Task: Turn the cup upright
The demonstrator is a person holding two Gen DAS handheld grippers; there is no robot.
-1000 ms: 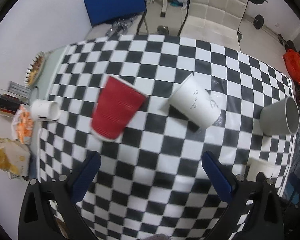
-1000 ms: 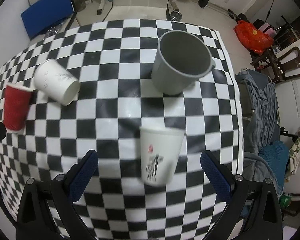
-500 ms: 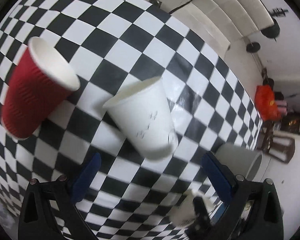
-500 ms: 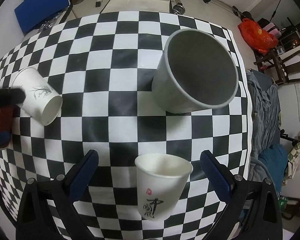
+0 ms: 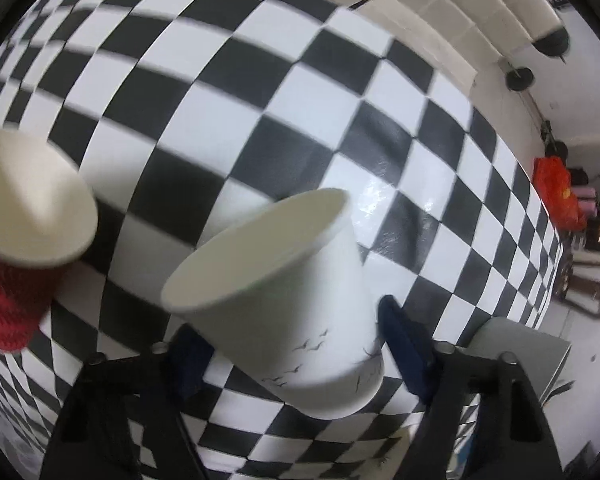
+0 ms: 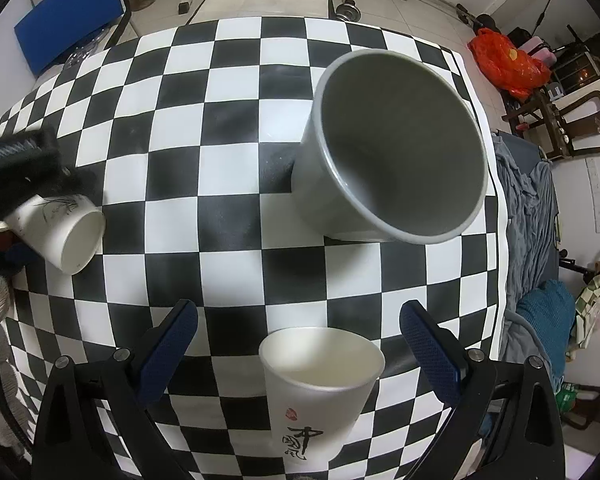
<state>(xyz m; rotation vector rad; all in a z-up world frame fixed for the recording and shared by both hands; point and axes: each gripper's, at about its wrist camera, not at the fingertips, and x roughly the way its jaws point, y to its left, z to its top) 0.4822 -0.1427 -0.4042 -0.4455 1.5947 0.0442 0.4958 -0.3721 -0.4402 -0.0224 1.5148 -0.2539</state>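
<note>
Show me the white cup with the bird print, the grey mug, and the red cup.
white bird-print cup (image 5: 300,320), left wrist view, side wall.
grey mug (image 6: 324,184), right wrist view, outer wall.
red cup (image 5: 8,304), left wrist view, ribbed side.

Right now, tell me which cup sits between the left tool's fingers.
The white cup with bird marks, tilted between the left tool. The red cup, grey cup and calligraphy cup are not in it.

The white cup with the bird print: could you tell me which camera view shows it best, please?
The left wrist view: the white cup with the bird print fills the centre between the left gripper fingers, rim and print clear. The right wrist view shows it small at the left edge, lying tipped on the checkered table, partly hidden by that gripper.
</note>
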